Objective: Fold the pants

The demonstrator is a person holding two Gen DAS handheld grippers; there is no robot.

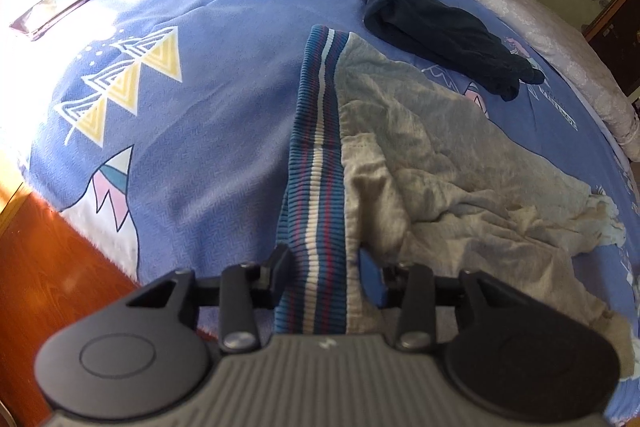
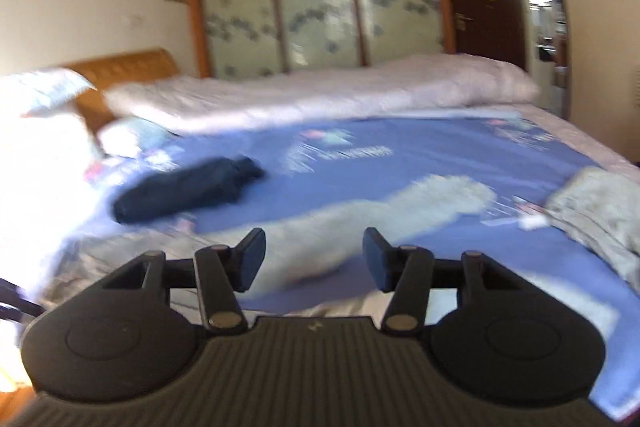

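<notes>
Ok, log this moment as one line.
left gripper: jaws shut on waistband | right gripper: open, empty | pants: rumpled on bed | dark garment: apart

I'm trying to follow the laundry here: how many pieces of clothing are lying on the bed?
2. The grey pants with the striped waistband lie spread in the middle of the blue bedspread; a dark navy garment lies bunched beyond them, nearer the rolled quilt. More may lie outside both views.

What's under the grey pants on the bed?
The grey pants lie crumpled on the blue bedspread, which shows all around them. Whatever is directly beneath the bunched fabric is covered. The dark garment lies apart, not underneath.
</notes>
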